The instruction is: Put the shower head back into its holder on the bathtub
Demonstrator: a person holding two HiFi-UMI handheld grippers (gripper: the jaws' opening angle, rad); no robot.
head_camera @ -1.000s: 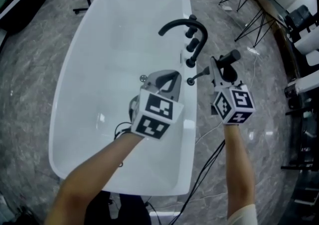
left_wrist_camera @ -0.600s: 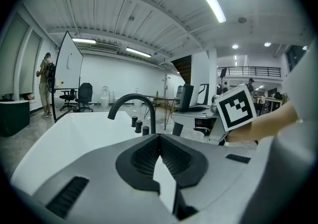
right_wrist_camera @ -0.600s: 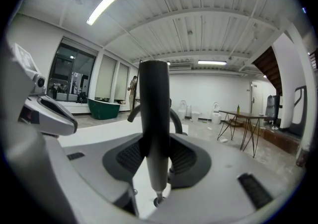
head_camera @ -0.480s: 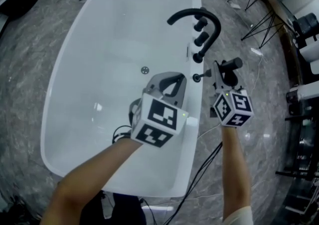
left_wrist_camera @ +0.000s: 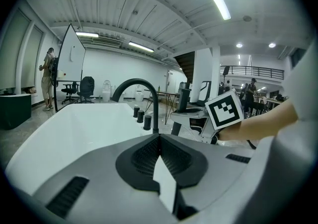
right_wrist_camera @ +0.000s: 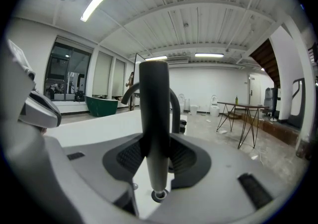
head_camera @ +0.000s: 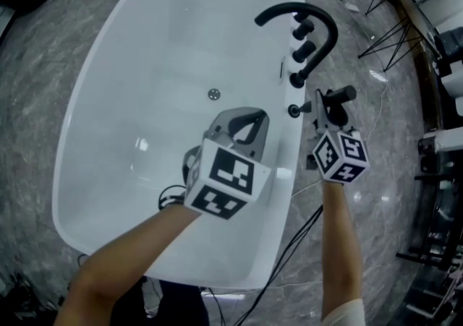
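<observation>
- Since a second back, both grippers have dropped toward the bathtub [head_camera: 145, 100]. In the head view the right gripper [head_camera: 319, 109] has narrowed its gap to the rim, right of centre. The arched black faucet [head_camera: 318, 17] now sits further toward the upper right of the frame.
- The right gripper is clenched on the shower head [right_wrist_camera: 154, 99], pads on its dark handle. The handle stands upright between the jaws, tapered grey end down.
- The holder [head_camera: 293, 110] is a small dark round fitting on the tub's rim, right of centre in the head view. It lies just below the row of knobs [head_camera: 304, 50].
- The shower head is just to the right of the holder, near it but not seated.
- In the right gripper view a small ring shows at the handle's lower tip, over the white rim (I cannot tell whether it is the handle's own end or the holder's mouth).
- The left gripper [left_wrist_camera: 159, 137] is clenched on nothing, tips meeting. It hangs over the tub's inside at the centre of the head view, clear of the fitting.
- Step in hand, as I read it: the final approach, bringing the handle's lower end to the holder.
- The next move calls for lining the tapered end over the holder's opening and keeping the handle near upright. Then lower it until it seats, and only then let go.
- The risk I'd watch is a tilted entry that knocks the rim instead of dropping in.
</observation>
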